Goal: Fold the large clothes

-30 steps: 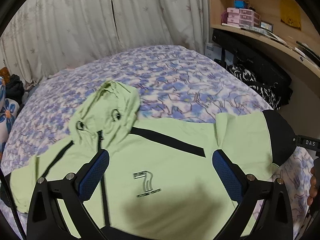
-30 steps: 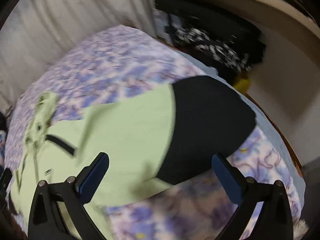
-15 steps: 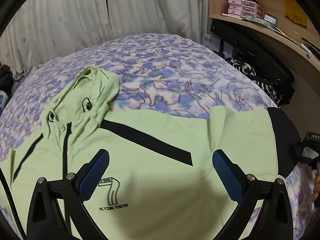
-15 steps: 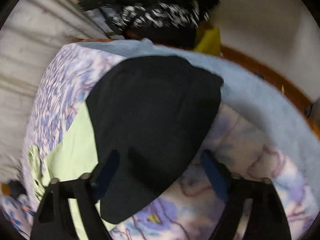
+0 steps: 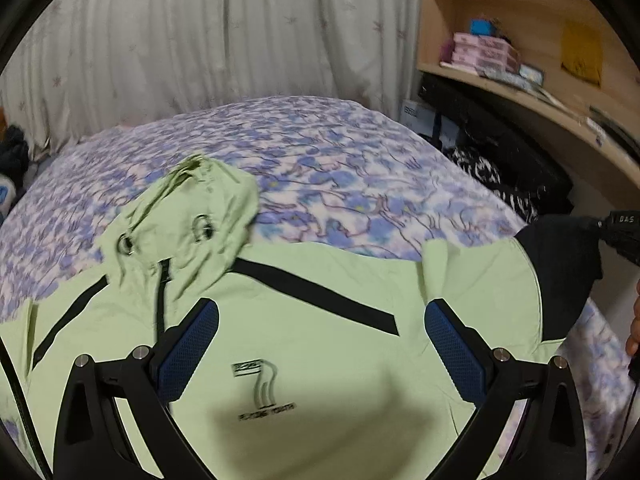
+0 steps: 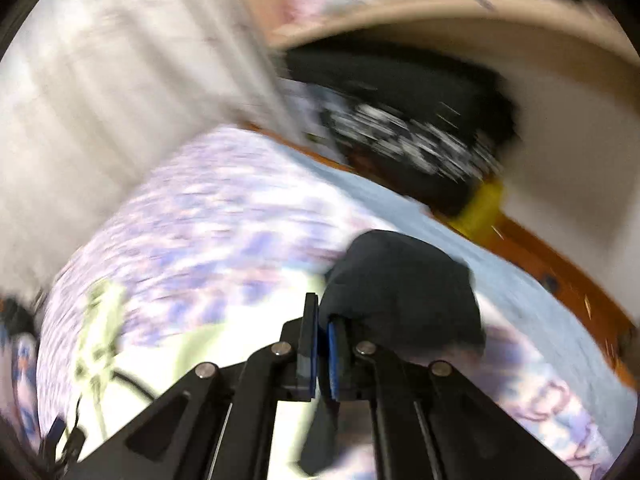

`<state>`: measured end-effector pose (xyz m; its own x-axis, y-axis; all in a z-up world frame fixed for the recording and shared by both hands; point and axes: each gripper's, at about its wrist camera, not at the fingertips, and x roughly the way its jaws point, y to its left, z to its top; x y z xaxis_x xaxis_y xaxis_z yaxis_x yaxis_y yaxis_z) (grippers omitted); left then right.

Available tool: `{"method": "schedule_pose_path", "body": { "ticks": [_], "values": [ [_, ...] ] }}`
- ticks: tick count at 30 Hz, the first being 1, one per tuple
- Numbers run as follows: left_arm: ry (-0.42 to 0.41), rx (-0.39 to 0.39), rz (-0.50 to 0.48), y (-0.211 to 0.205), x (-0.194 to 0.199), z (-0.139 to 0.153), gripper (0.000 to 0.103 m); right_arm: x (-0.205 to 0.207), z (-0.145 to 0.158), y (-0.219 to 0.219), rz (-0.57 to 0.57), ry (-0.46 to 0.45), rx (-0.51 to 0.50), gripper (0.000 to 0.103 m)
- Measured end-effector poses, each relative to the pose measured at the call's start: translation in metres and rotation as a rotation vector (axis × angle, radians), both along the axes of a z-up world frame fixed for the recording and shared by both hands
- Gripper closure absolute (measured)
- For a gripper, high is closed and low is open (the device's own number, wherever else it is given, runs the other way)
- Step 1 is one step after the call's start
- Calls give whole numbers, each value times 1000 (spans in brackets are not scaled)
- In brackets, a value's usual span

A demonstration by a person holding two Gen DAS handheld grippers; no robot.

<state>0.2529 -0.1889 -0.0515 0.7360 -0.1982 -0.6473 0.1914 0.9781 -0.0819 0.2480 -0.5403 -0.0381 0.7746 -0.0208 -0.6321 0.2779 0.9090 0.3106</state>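
A light green hooded jacket (image 5: 320,352) with black stripes and a black sleeve end (image 5: 568,276) lies spread front-up on the bed. My left gripper (image 5: 320,344) is open and empty, hovering over the chest logo. My right gripper (image 6: 320,332) is shut on the black sleeve end (image 6: 404,296) and holds it lifted; that view is blurred. The right gripper's tip (image 5: 624,236) shows at the sleeve in the left wrist view.
The bed has a purple floral cover (image 5: 320,168). White curtains (image 5: 200,40) hang behind it. A wooden shelf (image 5: 520,80) with boxes and dark bags (image 5: 512,176) stands close on the right. The bed's wooden edge (image 6: 560,264) runs beside the sleeve.
My right gripper has closed on the black sleeve end and raised it. My left gripper stays open and has shifted back over the jacket's chest.
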Motion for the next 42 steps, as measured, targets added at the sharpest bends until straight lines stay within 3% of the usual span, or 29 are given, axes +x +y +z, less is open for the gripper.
{"method": "schedule_pose_path", "body": {
  "ticks": [3, 7, 12, 16, 19, 23, 27, 36, 42],
  "values": [
    [-9, -28, 67, 32, -9, 15, 2, 0, 30, 80, 196, -57, -86, 100],
    [-47, -31, 139, 76, -27, 30, 6, -12, 31, 173, 414, -55, -167, 100],
    [-31, -21, 187, 125, -46, 27, 6, -28, -28, 270, 600, 99, -254, 99],
    [52, -27, 206, 157, -55, 4, 6, -39, -86, 298, 664, 273, -218, 95],
    [147, -69, 202, 172, -56, -16, 6, -49, -104, 303, 658, 324, -179, 78],
    [201, -105, 182, 172, -62, -33, 6, -68, -103, 290, 608, 309, -20, 59],
    [200, -105, 135, 158, -66, -35, 6, -84, -95, 271, 530, 279, 93, 57],
    [168, -11, -11, 94, -71, -26, 6, -118, -91, 218, 208, 259, 48, 57],
    [173, 74, -145, 33, -73, -36, 6, -133, -97, 182, 97, 246, 94, 57]
  ]
}}
